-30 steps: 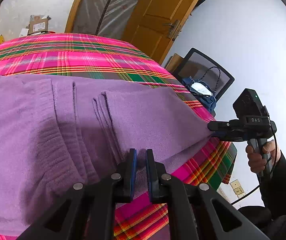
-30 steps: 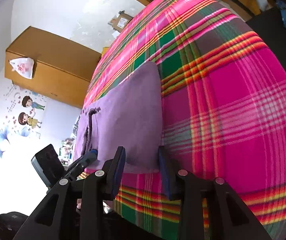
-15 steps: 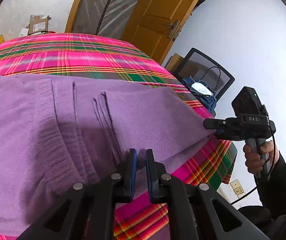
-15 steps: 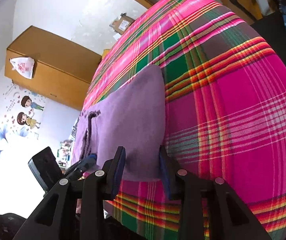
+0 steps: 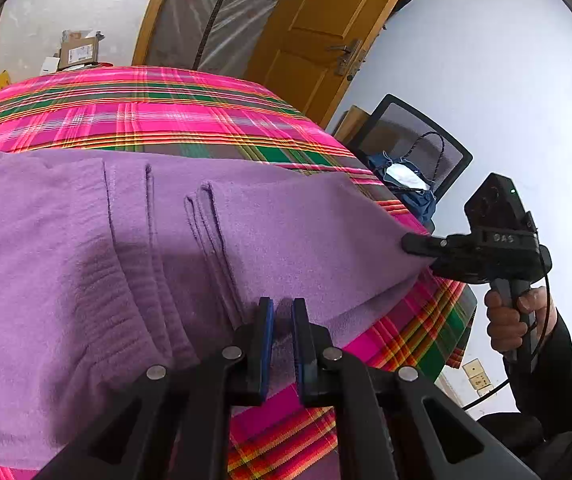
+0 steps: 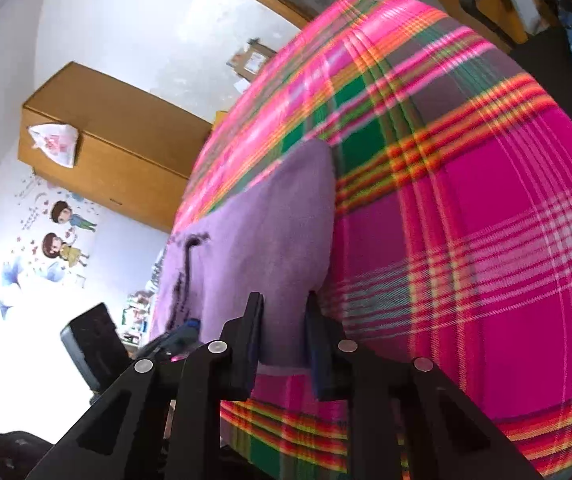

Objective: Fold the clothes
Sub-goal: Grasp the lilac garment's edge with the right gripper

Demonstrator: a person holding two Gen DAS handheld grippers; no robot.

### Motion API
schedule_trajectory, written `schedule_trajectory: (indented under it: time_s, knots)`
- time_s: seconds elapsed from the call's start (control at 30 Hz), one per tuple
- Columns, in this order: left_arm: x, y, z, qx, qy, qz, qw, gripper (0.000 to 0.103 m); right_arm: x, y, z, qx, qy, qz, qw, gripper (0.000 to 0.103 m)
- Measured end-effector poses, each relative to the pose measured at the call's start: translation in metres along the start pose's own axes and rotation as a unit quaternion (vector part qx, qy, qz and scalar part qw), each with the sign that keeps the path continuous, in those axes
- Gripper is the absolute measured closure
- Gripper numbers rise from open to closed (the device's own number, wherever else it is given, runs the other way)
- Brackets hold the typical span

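Observation:
A purple knitted garment (image 5: 126, 248) lies partly folded on a bed with a pink plaid cover (image 5: 166, 116). My left gripper (image 5: 282, 320) is shut on the garment's near edge. My right gripper (image 5: 413, 246) shows in the left wrist view at the garment's right corner, pinching it. In the right wrist view the right gripper (image 6: 284, 320) has its jaws around the purple garment's (image 6: 262, 232) corner, and the left gripper (image 6: 174, 336) shows at the lower left.
A mesh chair (image 5: 417, 152) with a blue bag (image 5: 401, 184) stands past the bed's right side. A wooden door (image 5: 325, 28) is behind it. A wooden cabinet (image 6: 106, 140) stands beyond the bed. Boxes (image 5: 78, 50) sit at the far end.
The right gripper has lifted and drawn the garment's right corner slightly upward and inward. The left gripper has stayed where it was.

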State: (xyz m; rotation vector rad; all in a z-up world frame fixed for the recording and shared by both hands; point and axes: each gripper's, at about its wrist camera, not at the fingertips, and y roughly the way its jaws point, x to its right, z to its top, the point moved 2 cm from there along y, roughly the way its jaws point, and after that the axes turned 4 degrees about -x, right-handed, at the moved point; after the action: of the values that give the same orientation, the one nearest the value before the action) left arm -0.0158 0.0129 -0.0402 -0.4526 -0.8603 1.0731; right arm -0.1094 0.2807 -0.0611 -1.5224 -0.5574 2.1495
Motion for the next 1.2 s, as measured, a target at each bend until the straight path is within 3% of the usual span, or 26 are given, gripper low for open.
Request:
schedule_trajectory:
  time_s: [0.17, 0.33, 0.93, 1.2]
  knots:
    - [0.001, 0.001, 0.001, 0.0, -0.001, 0.001, 1.0, 0.094, -0.001, 0.0, 0.001, 0.007, -0.003, -0.01, 1.0, 0.083]
    - [0.001, -0.001, 0.002, -0.001, -0.005, 0.006, 1.0, 0.094, -0.006, -0.004, -0.002, 0.022, -0.01, -0.009, 1.0, 0.09]
    - [-0.005, -0.035, 0.016, 0.042, -0.016, 0.043, 0.9981, 0.094, -0.071, -0.018, 0.012, 0.064, -0.08, 0.046, 0.994, 0.091]
    - [-0.012, -0.014, 0.019, 0.019, -0.017, 0.059, 0.9979, 0.094, -0.097, -0.018, 0.016, 0.064, -0.111, 0.058, 0.99, 0.091]
